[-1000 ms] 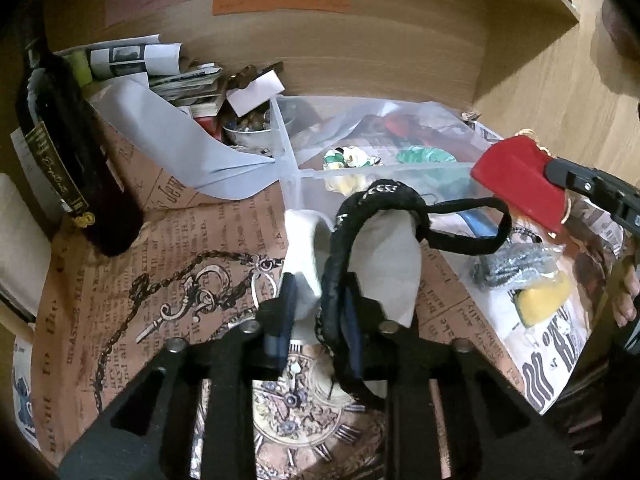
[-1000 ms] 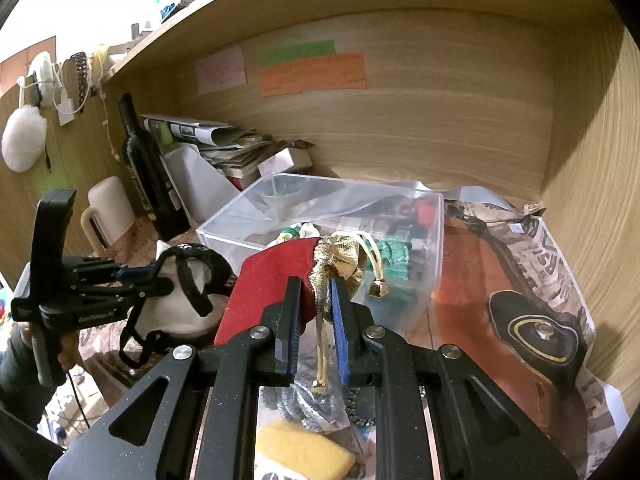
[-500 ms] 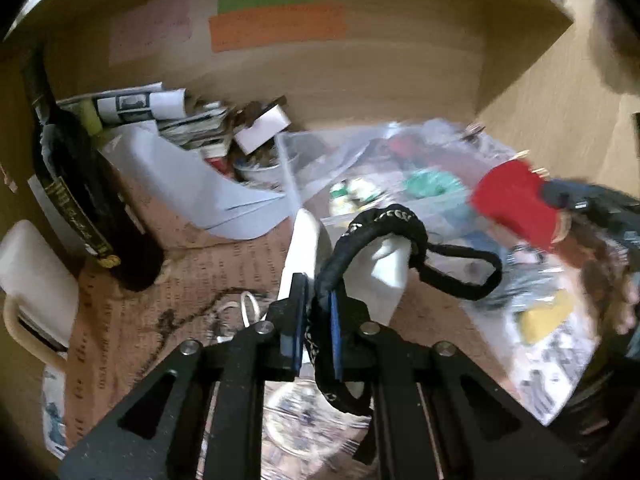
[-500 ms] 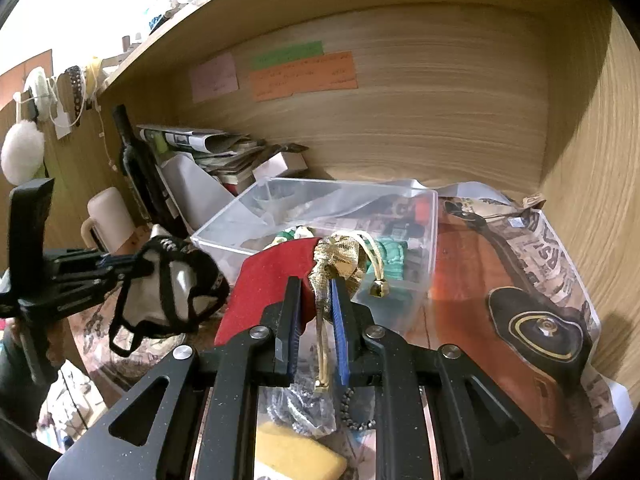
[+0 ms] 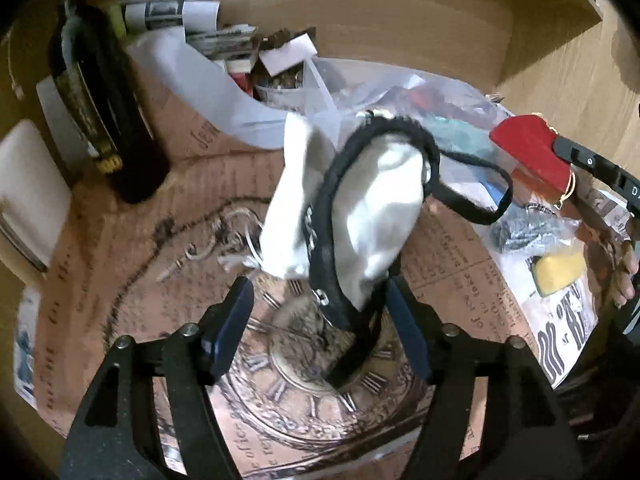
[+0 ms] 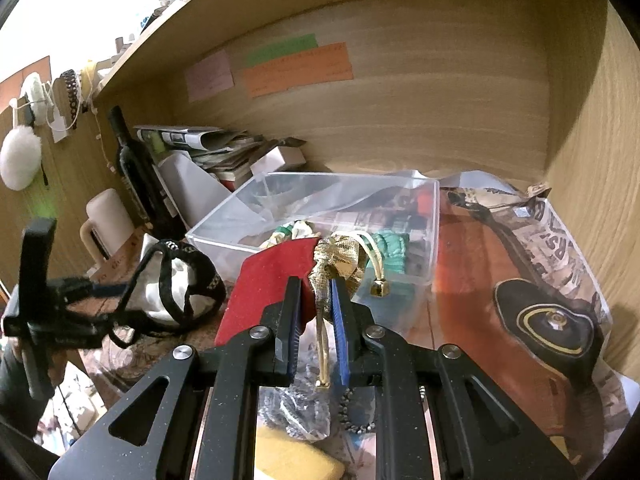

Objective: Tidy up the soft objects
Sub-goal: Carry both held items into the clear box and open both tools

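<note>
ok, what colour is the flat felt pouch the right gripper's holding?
Red, with a gold gathered neck; the red flat felt pouch shows best in the right wrist view.

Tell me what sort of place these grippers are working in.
Probably a cluttered home desk or shelf nook: wood-panel walls with sticky notes, a dark wine bottle beside stacked papers, and a clear plastic bin of small items on decorative paper.

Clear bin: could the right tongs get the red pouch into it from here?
Probably yes. The right tongs hold the red pouch just in front of the clear bin, whose top is open, with nothing between them.
</note>
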`<action>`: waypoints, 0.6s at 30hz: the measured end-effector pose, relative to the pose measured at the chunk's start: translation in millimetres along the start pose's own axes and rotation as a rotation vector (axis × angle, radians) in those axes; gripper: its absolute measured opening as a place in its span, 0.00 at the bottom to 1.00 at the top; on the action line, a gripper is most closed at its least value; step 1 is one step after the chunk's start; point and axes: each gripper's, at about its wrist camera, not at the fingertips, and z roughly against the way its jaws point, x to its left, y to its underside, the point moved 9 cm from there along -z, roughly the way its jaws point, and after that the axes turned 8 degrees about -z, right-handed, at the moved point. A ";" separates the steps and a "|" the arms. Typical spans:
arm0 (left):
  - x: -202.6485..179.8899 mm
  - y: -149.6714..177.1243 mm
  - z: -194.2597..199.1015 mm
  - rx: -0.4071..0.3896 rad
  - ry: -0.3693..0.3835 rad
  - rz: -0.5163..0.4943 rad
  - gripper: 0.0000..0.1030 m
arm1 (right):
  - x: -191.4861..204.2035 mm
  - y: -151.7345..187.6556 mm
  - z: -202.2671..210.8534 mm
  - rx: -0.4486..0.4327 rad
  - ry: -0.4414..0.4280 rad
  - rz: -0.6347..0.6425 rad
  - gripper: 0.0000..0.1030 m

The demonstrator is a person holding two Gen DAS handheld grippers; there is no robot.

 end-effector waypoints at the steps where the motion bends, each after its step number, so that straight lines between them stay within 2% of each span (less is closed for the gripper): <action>1: -1.5 -0.2 -0.9 -0.005 0.007 0.007 0.50 | 0.1 0.9 -1.1 0.004 0.000 -0.001 0.13; 2: -4.4 -0.9 -1.4 -0.004 0.024 0.011 0.41 | 0.0 1.4 -1.8 0.007 0.001 -0.001 0.13; 3: -7.8 -2.1 -1.9 0.001 0.046 0.013 0.27 | -0.4 1.8 -2.1 0.009 0.001 -0.001 0.13; 4: -10.5 -4.2 -1.3 -0.006 0.051 0.018 0.21 | -0.5 1.8 -2.3 0.010 0.002 -0.001 0.13; 7: -19.1 -14.5 8.1 -0.041 0.058 -0.006 0.12 | -1.7 0.0 -0.2 0.003 0.010 0.002 0.13; 10: -25.7 -30.4 26.0 -0.101 0.061 -0.030 0.10 | -3.4 -4.6 3.2 -0.010 0.026 0.010 0.13; 18: -33.4 -94.0 51.5 -0.245 0.008 -0.106 0.08 | -3.3 -34.5 7.2 -0.078 0.044 0.041 0.13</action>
